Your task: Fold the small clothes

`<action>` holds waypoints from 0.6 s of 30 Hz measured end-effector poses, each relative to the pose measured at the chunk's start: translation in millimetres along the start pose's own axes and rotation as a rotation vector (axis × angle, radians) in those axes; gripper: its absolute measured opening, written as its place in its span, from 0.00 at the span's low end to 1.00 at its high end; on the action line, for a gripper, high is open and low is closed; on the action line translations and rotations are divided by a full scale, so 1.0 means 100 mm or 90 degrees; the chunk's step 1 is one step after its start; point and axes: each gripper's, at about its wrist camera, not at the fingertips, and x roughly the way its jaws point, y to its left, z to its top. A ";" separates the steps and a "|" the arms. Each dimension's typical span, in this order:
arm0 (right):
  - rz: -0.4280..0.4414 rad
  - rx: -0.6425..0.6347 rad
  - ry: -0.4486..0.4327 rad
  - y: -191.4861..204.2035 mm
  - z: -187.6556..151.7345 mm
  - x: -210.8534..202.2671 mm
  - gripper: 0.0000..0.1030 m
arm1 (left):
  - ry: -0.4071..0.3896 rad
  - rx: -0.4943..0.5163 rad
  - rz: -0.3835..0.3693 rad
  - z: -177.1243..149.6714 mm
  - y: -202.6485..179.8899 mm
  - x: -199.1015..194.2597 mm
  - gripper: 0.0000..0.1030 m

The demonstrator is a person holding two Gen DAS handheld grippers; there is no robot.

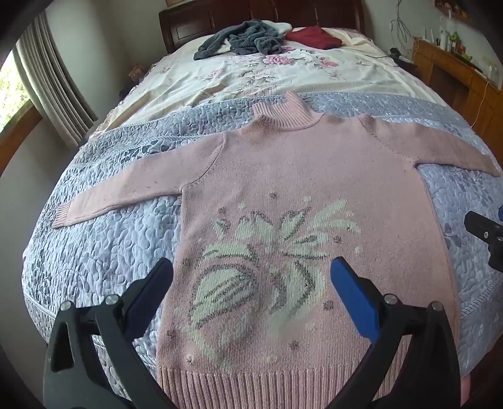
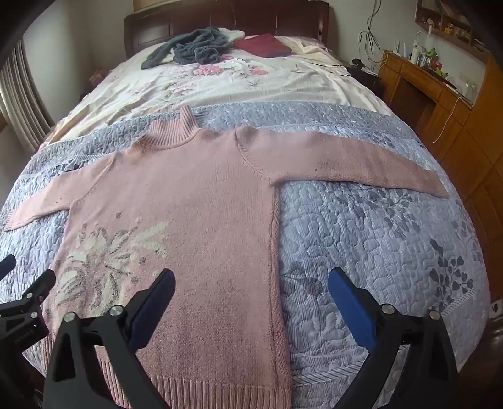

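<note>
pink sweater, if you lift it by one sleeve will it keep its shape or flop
The sweater will likely flop: it is soft knit lying limp and flat on the quilt. The body would probably drag after the sleeve. Its fuzzy surface looks unlikely to slip.

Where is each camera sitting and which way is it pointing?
Left wrist: on the left gripper, above the sweater hem, facing the headboard; the right gripper shows at its right edge.
Right wrist: on the right gripper, over the sweater's right side seam; the left gripper shows at its left edge.
Both show sweater, bed, headboard.
</note>
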 end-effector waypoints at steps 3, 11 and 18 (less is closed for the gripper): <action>0.000 0.001 0.003 -0.01 0.00 0.02 0.95 | 0.005 -0.002 0.002 0.01 -0.01 0.02 0.96; 0.001 -0.001 0.007 0.00 -0.02 0.05 0.95 | 0.012 -0.005 -0.001 -0.01 0.02 0.08 0.96; 0.001 -0.004 0.007 0.05 -0.03 0.06 0.95 | 0.009 -0.004 0.002 0.00 0.02 0.08 0.96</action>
